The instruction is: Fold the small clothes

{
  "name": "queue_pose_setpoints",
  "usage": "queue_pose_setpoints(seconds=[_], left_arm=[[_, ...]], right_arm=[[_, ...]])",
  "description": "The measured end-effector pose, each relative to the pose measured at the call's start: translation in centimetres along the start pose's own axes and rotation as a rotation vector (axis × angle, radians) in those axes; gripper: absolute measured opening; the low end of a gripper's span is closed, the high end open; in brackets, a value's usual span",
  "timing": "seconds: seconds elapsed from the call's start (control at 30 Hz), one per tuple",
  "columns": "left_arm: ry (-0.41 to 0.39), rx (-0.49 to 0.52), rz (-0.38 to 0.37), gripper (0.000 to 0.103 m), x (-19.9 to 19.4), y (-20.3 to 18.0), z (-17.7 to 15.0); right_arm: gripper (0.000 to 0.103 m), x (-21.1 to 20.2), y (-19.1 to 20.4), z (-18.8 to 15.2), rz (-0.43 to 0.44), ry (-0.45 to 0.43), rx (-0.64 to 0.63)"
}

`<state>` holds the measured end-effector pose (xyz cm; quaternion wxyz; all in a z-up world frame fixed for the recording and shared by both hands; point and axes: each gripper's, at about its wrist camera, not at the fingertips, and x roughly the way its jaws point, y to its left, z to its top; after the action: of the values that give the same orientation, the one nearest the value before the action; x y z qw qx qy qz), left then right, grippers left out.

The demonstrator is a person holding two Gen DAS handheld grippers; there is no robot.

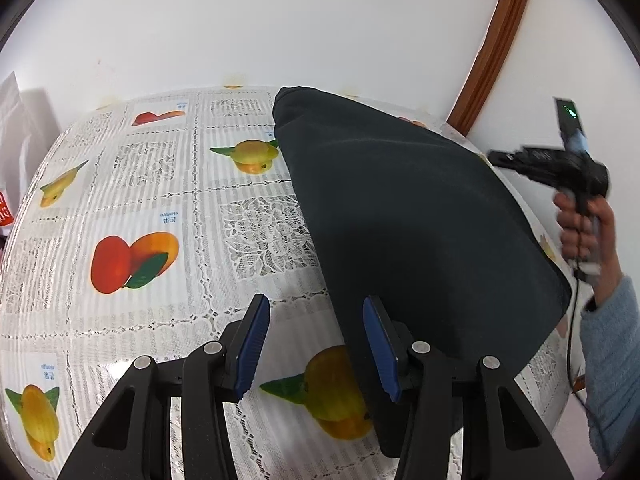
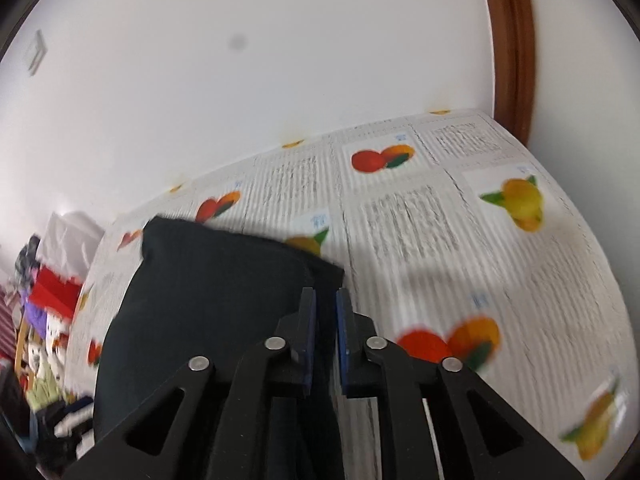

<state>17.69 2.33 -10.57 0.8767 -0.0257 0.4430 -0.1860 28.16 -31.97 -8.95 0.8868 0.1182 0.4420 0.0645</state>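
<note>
The desk (image 1: 168, 184), under a lace cloth printed with fruit, is carrying my dark folded garment (image 1: 400, 208), which is lying flat toward its right side and reaching the far edge by the white wall (image 1: 280, 20). My left gripper (image 1: 316, 344) is hovering at the garment's near-left edge with its blue pads spread wide and holding nothing. My right gripper (image 2: 325, 336) is sitting over the garment's right corner, its pads drawn almost together with only a narrow slit between them; the blur is hiding whether cloth is pinched there.
</note>
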Motion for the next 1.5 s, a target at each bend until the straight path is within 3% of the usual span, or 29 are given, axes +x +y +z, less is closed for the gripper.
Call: queue_pose_setpoints(seconds=[0.07,0.1,0.3,0.43,0.5,0.53,0.7,0.77,0.87,1.03,1.23,1.43,1.5], left_arm=[[-0.004,-0.004,-0.010,0.046,-0.3,-0.2,-0.2],[-0.005,-0.004,-0.012,0.046,-0.4,-0.3,-0.3],[-0.015,-0.017,-0.009,0.046,-1.5,-0.9,-1.1],[-0.018,-0.015,-0.010,0.046,-2.1,-1.4,-1.8],[-0.024,-0.012,0.009,0.046,-2.2,-1.7,-2.2],[-0.027,-0.013,0.015,0.046,-2.3,-1.8,-2.3],[-0.022,-0.040,0.033,0.046,-2.3,-1.6,-2.9],[-0.015,-0.044,0.037,0.046,-2.4,-1.5,-3.2],[-0.013,-0.043,0.038,0.046,-2.7,-1.6,-3.8],[-0.006,-0.029,0.036,0.046,-3.0,-2.0,-4.2],[-0.014,-0.009,0.028,0.046,-3.7,-2.8,-4.6],[-0.007,-0.002,0.027,0.046,-4.1,-3.1,-5.7],[-0.005,-0.001,0.029,0.046,-4.3,-3.1,-6.2]], right_arm=[[0.040,-1.8,-0.2,-1.5,0.019,0.002,-0.013],[0.044,-2.9,-0.2,-2.7,0.031,-0.005,-0.019],[0.047,-6.3,0.2,-8.6,0.082,-0.030,-0.027],[0.043,-6.5,1.2,-11.2,0.069,-0.041,-0.058],[0.027,-5.8,1.2,-12.0,0.046,-0.024,-0.059],[0.005,-5.6,1.1,-12.2,0.045,-0.023,-0.050],[0.005,-8.1,0.9,-12.6,0.088,-0.167,-0.065],[0.005,-7.7,0.5,-12.6,0.097,-0.162,-0.059],[0.005,-7.0,-1.3,-12.7,0.150,-0.156,0.050],[0.005,-5.9,-2.1,-13.1,0.137,-0.115,0.106],[0.005,-8.0,-2.0,-13.4,-0.010,-0.129,0.063],[0.008,-11.0,-3.1,-15.8,-0.070,-0.120,0.022],[0.014,-12.0,-3.2,-16.9,-0.092,-0.114,-0.001]])
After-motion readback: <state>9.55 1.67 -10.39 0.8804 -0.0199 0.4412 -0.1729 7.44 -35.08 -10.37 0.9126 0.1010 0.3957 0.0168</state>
